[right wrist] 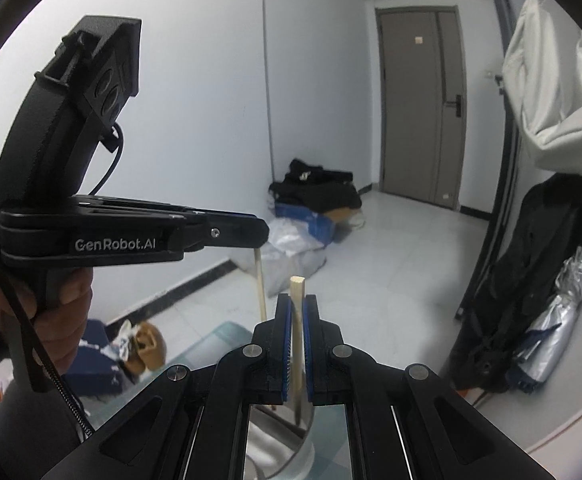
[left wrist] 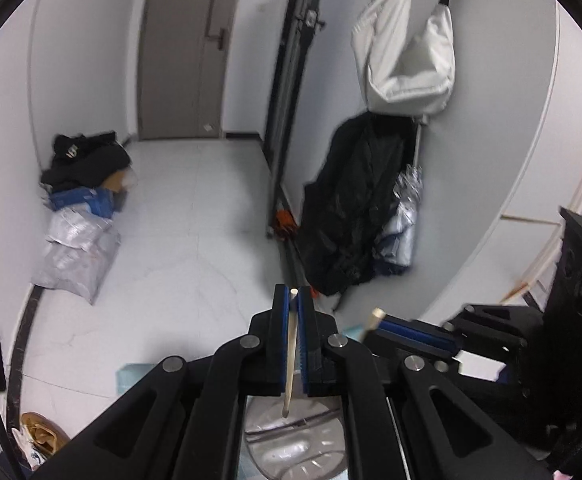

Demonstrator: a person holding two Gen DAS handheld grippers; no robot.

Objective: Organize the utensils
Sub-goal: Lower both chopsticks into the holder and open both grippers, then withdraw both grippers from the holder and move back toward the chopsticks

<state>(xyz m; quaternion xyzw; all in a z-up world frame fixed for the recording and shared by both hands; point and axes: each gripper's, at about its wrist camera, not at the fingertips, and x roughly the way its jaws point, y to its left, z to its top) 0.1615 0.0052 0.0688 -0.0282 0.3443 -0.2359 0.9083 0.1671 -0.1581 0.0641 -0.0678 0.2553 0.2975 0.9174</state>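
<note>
A pale wooden chopstick (left wrist: 292, 350) is clenched between the blue pads of the left tool (left wrist: 293, 300), its tip hanging over a metal container (left wrist: 291, 436) directly below. A second chopstick (right wrist: 297, 344) is gripped in the same upright way by the right tool (right wrist: 297, 304), with its lower end reaching into the container's (right wrist: 303, 446) mouth. The two tools are held close together, the left one seen at the left of the right wrist view.

The step in hand is judged to be the lowering of both sticks into the container. Each stick should be kept vertical and centred over the opening, brought down until its tip is well inside, and only then let go, one after the other, so that neither is knocked aside by the neighbouring tool.

A light blue mat (right wrist: 211, 340) is glimpsed under the container; the desk itself is mostly hidden. Beyond, a pale tiled floor (left wrist: 179, 216) runs to a grey door (left wrist: 187, 48) at the far end. Dark clothes and bags (left wrist: 83, 184) are piled at the far left, and a white bag (left wrist: 407, 52) hangs above a dark garment on the right.
</note>
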